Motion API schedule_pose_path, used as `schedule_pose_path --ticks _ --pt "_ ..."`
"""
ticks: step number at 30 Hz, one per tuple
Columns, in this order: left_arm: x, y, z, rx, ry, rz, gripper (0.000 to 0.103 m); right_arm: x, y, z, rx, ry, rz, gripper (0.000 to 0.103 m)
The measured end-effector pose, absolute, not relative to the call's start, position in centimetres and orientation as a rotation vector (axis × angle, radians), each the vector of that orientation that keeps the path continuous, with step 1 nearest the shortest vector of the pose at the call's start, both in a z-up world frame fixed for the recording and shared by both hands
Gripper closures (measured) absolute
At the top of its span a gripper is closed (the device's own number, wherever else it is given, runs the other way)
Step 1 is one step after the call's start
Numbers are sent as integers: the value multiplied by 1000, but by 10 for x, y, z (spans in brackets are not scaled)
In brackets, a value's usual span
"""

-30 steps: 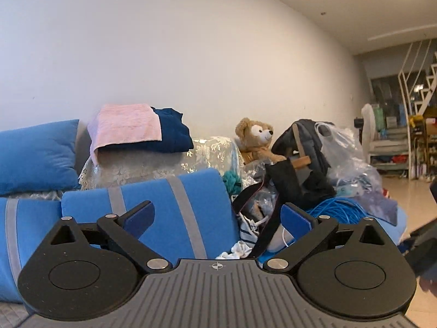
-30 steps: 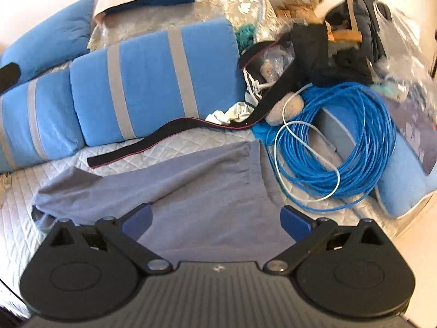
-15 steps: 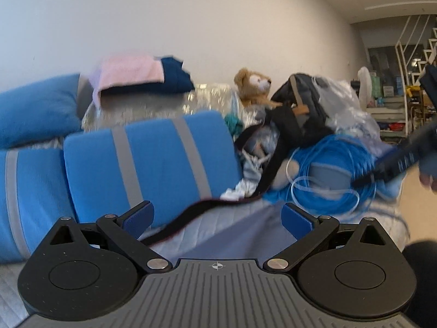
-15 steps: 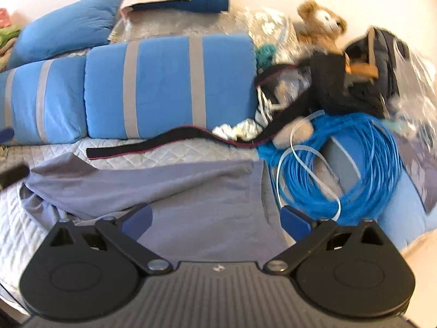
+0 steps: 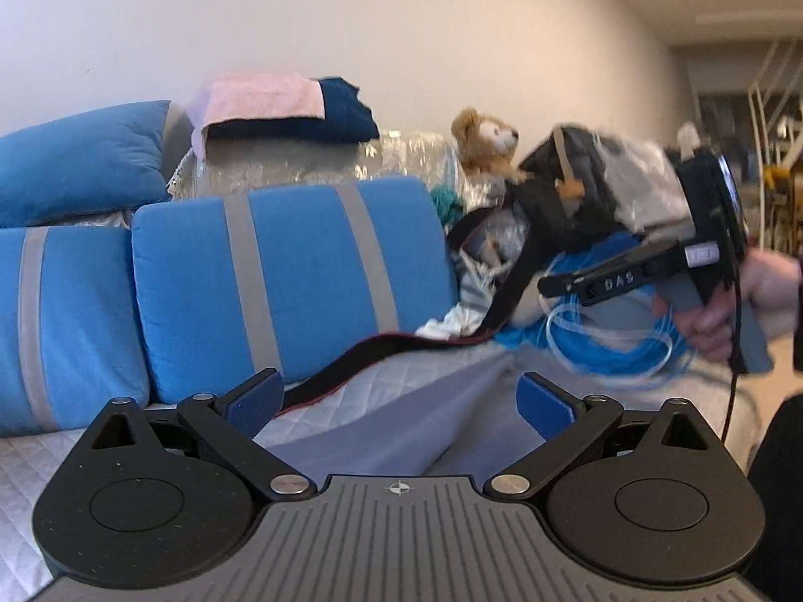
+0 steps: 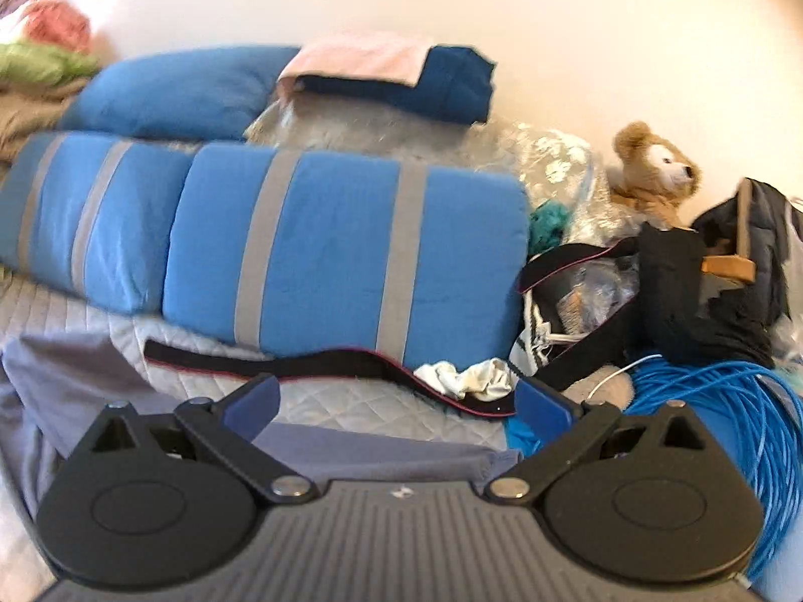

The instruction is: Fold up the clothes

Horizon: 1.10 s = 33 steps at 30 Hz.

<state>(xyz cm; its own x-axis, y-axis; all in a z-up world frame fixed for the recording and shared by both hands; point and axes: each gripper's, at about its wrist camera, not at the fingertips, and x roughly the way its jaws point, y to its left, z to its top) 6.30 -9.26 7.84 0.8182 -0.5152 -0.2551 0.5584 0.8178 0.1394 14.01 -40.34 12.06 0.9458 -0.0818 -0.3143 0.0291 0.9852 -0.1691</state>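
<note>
Left wrist view: the left gripper [image 5: 399,396] has its 2 blue pads spread wide with nothing between them. Just beyond and below them a grey garment [image 5: 401,426] lies on a white quilted cover [image 5: 351,396]. A black strap [image 5: 381,351] runs across the cover in front of a blue striped cushion [image 5: 281,271]. A teddy bear [image 5: 484,143] sits beside a black bag [image 5: 562,200]. At the right, a hand [image 5: 743,301] holds the right gripper [image 5: 602,281], blurred, above a coil of blue cable [image 5: 602,351].

Right wrist view: the right gripper [image 6: 396,399] is also spread wide and empty. The grey garment [image 6: 376,451] lies flat under it, reaching left across the cover [image 6: 351,401]. The strap [image 6: 311,366] lies just past it, touching a crumpled white cloth [image 6: 466,376]. The cable [image 6: 727,401] lies at the right.
</note>
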Motion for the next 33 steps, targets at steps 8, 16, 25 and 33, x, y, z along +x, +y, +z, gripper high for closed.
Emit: schedule_pose_path --ticks 8,16,25,33 --pt "46 -91 57 284 199 -678 1 116 -441 92 -376 443 43 0" --pt "31 -99 22 435 257 -753 1 47 -468 44 -657 539 209 1" --pt "25 -110 -7 547 318 -794 1 4 -454 -21 -1029 617 256 18" --pt "28 -108 -11 609 312 -735 2 -8 -440 -76 -1485 492 98 45"
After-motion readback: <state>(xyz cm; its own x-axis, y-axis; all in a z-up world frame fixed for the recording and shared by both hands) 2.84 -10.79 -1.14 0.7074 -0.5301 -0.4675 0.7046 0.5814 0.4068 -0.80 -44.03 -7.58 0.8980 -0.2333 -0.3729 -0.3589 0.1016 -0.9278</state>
